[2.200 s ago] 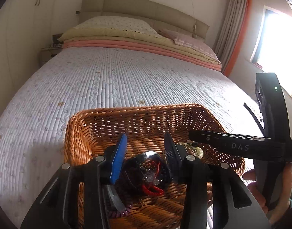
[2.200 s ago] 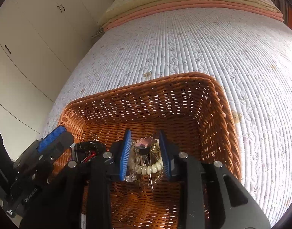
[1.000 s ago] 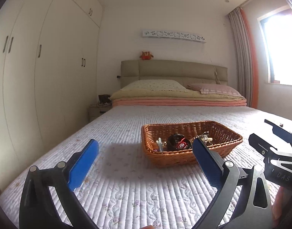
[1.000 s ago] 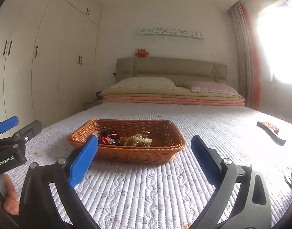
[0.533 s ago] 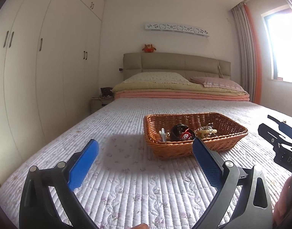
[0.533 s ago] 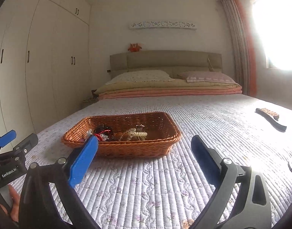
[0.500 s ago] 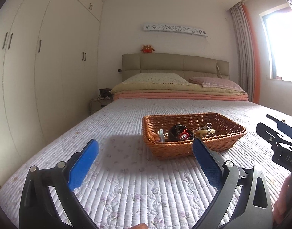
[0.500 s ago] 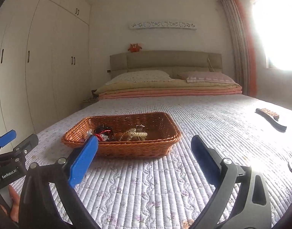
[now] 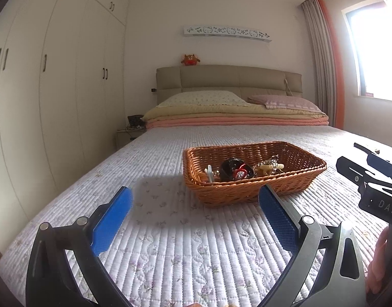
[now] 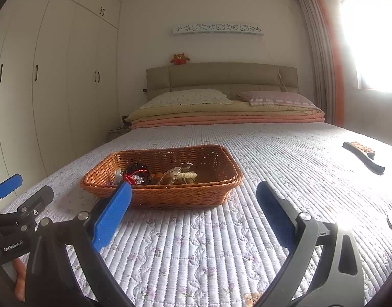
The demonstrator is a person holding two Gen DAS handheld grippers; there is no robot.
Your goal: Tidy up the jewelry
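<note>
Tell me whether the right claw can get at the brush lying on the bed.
Probably yes. The right claw is open, holding nothing, and the brush lies alone on bare quilt ahead to its right, with nothing between them.

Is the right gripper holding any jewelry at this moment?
No, the right gripper is wide open with nothing between its fingers, and the jewelry lies in the wicker basket on the bed.

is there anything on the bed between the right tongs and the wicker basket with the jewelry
Nothing visible. From the right wrist view, only bare quilted bedspread lies between the open right tongs and the wicker basket. The brush lies far off to the right, out of the path. The jewelry sits inside the basket.
</note>
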